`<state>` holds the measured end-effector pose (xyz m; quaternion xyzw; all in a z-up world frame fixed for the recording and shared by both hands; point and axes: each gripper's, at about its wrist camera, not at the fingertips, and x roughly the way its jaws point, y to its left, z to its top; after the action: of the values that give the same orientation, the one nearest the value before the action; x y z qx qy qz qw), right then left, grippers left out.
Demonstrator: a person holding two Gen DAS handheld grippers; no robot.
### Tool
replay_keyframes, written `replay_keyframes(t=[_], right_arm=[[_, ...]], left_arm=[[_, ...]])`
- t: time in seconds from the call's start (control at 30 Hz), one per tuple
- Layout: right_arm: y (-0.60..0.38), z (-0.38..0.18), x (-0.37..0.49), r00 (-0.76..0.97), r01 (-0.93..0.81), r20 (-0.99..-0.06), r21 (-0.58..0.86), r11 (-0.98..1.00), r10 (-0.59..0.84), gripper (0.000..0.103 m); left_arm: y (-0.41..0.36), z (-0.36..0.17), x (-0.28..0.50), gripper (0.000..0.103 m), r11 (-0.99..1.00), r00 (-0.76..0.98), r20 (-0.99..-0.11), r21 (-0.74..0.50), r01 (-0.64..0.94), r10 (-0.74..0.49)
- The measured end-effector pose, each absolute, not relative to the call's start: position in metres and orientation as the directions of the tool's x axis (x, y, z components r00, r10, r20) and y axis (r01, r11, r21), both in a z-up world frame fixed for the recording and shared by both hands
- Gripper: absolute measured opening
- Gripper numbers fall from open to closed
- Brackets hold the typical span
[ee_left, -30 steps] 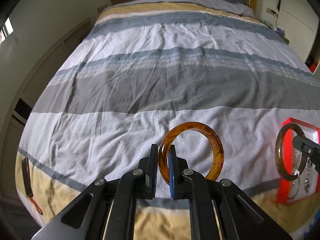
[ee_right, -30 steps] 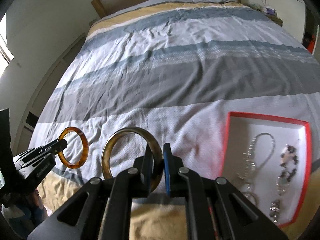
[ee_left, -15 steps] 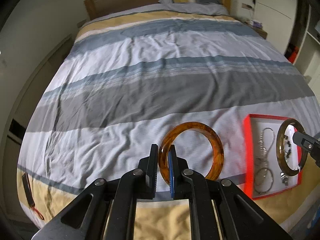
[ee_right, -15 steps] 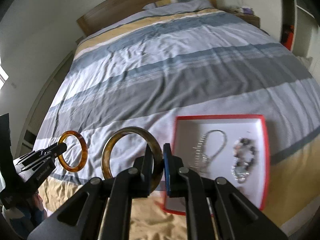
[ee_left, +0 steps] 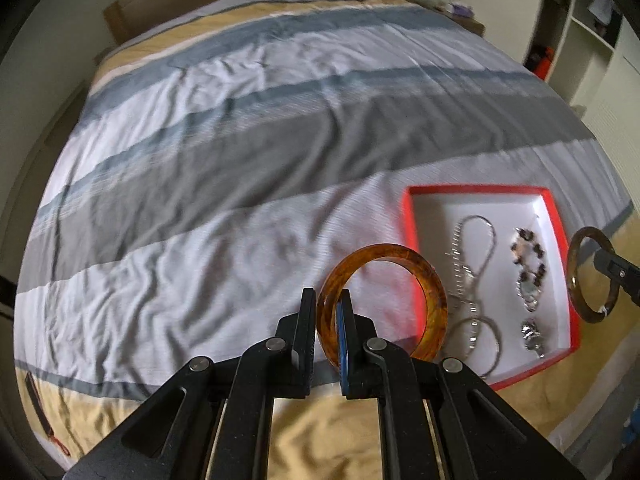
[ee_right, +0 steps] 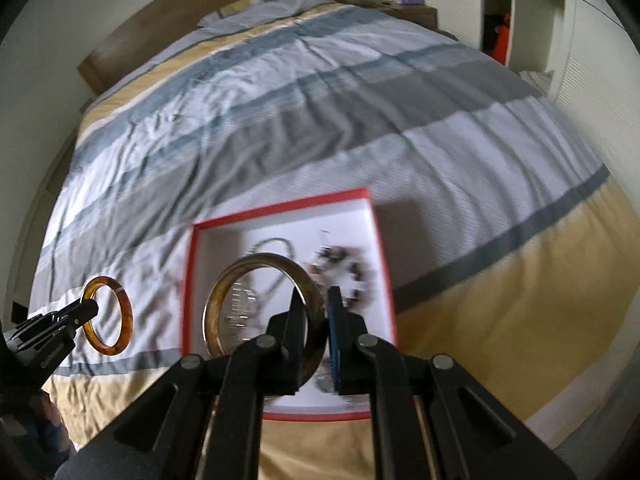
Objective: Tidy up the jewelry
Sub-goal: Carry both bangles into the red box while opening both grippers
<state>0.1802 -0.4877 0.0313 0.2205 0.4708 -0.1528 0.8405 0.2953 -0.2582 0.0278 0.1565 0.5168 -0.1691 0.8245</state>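
Versus a second ago: the red tray (ee_left: 412,248) is now seen almost whole at the right of the left wrist view, where only its corner was visible before. In the right wrist view it is now seen centred behind the gripper, having been far right earlier. Both views are motion-blurred. Both grips are unchanged.

Left gripper (ee_left: 327,320): clenched on the orange bangle (ee_left: 434,304), the near left part of the ring pinched between the jaws. The bangle is held upright, clear of the bedspread (ee_left: 224,168), with its right edge seen in front of the tray's left wall.

Right gripper (ee_right: 316,320): clenched on the brown bangle (ee_right: 228,284), the ring's right side pinched between the jaws. The ring is held upright, and the tray floor is seen through it. In the left wrist view this bangle is seen beyond the tray's right wall.

Tray: set on the bed near its foot, on the white stripe beside the yellow one. White inside, red rim. Held in it: a silver chain necklace (ee_left: 476,256) on the left side and a dark beaded bracelet (ee_left: 528,256) on the right side, with smaller pieces nearer, too blurred to identify.

A wooden headboard (ee_right: 200,28) is seen at the far end of the bed.
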Motion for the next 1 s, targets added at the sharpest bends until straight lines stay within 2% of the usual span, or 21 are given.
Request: replay_keyframes(t=[0.43, 1.0], right_arm=[[-0.515, -0.005, 0.22, 0.481, 0.411, -0.876, 0.187, 0.892, -0.038, 0.009], [-0.511, -0.043, 0.267, 0.458, 0.317, -0.888, 0.121, 0.941, -0.04, 0.009]], left_arm=[[-0.339, -0.017, 0.295, 0.009, 0.818, 0.339, -0.929, 0.076, 0.571, -0.15], [-0.361, -0.067, 0.307, 0.009, 0.823, 0.269, -0.95, 0.026, 0.567, -0.155]])
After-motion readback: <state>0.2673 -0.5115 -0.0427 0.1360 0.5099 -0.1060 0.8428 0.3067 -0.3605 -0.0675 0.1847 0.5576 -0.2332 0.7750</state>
